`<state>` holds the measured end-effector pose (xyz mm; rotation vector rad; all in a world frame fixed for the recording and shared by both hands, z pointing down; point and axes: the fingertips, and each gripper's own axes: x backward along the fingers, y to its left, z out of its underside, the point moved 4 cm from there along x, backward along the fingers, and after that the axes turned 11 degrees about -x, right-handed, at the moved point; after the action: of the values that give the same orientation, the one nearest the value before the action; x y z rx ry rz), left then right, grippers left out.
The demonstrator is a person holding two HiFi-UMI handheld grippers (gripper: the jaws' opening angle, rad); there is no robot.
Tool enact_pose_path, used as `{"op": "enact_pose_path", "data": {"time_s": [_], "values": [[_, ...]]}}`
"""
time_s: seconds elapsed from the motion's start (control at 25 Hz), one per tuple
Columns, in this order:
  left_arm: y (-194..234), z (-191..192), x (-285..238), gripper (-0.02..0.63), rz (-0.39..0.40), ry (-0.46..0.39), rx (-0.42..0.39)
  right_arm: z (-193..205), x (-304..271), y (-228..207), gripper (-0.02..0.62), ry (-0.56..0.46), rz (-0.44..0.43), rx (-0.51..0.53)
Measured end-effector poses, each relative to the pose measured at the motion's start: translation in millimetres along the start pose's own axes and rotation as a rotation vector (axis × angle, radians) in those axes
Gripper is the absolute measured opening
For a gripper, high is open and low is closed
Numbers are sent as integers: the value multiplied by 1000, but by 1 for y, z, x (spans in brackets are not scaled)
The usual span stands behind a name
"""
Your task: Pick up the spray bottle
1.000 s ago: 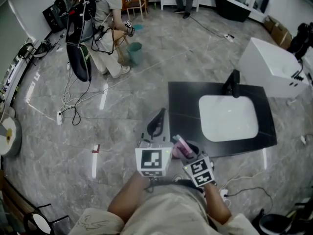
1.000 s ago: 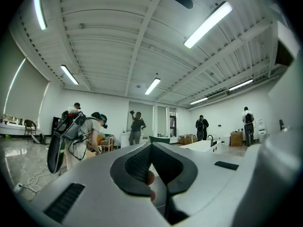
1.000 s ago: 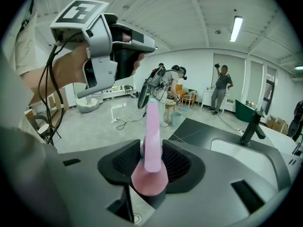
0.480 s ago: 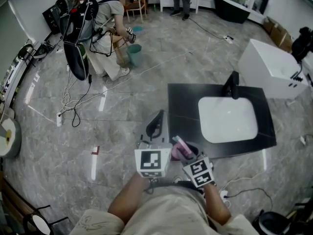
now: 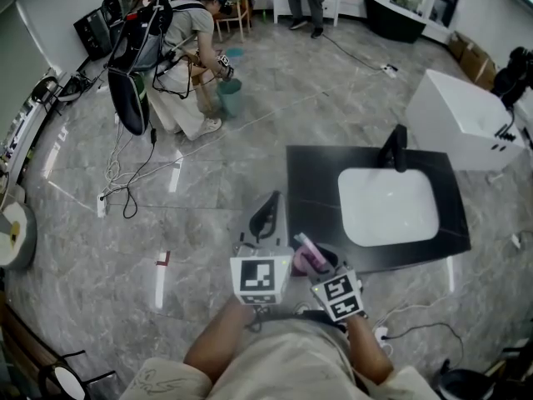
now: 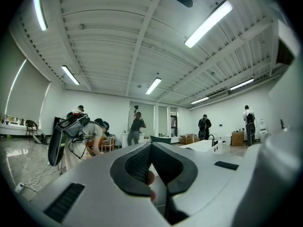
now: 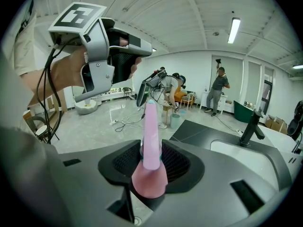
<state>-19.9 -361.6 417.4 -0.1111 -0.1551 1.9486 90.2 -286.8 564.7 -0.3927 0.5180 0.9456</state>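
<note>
Right gripper (image 5: 323,263) first, from the head view: it is clamped on the pink spray bottle (image 5: 306,252), carried close to the person's body, just off the near corner of the black vanity top (image 5: 308,173). Left gripper (image 5: 268,207) hangs beside it and touches nothing.

Over to the left gripper view: the pads are pressed together with nothing between them, pointing out across the room.

Now the right gripper view: both pads press on the bottle's neck at the teal collar, the long pink spray head standing up above them and the rounded body bulging below. I'd call it light, smooth moulded plastic, stiff at the neck and slippery on the body. That collar looks the safest hold, since the flare above and below should stop it sliding.
</note>
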Motion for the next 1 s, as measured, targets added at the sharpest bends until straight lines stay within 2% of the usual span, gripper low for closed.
{"op": "enact_pose_path", "data": {"time_s": [0.32, 1.0], "values": [[1, 7, 9, 2, -2, -3, -1, -14, 6, 2, 146, -64, -5, -64], [-1, -6, 9, 2, -18, -54, 12, -109, 58, -4, 146, -342, 72, -36]]}}
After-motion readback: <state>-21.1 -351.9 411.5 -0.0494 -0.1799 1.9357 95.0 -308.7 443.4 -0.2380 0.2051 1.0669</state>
